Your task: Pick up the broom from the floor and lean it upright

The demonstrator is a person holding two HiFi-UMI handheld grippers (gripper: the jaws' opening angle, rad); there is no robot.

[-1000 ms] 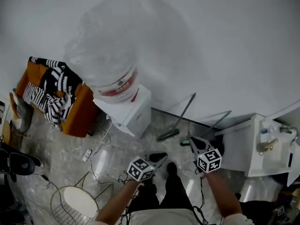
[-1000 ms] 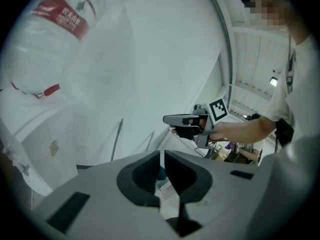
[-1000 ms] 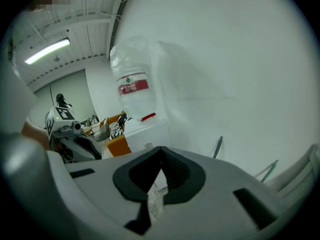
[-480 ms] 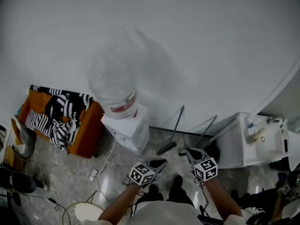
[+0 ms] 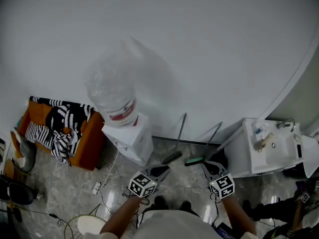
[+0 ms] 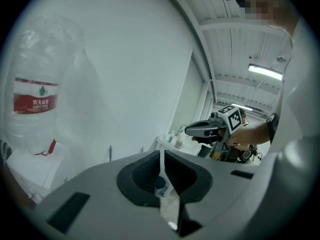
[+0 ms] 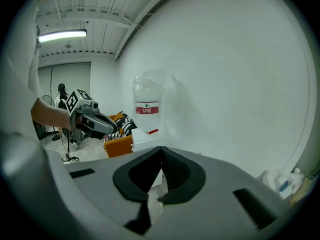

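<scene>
Brooms against the wall — both grippers empty
Left gripper (image 5: 162, 171) and right gripper (image 5: 207, 165) hold jaws clenched on nothing; green-headed broom (image 5: 194, 161) and dark-headed broom (image 5: 172, 157) lean upright.

Water bottle label (image 6: 35, 95): 农夫山泉

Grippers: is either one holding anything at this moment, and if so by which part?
Nothing is held: the left gripper and right gripper are both shut and empty.

two near, left hand-held gripper (image 5: 166, 170) plus right hand-held gripper (image 5: 206, 165), two long-handled tools on the far wall, dark-headed broom (image 5: 172, 157) and green-headed tool (image 5: 195, 160), one big water bottle (image 5: 112, 96), one white dispenser (image 5: 129, 141), one orange armchair (image 5: 90, 144) far left, one sink unit (image 5: 244, 154) right
</scene>
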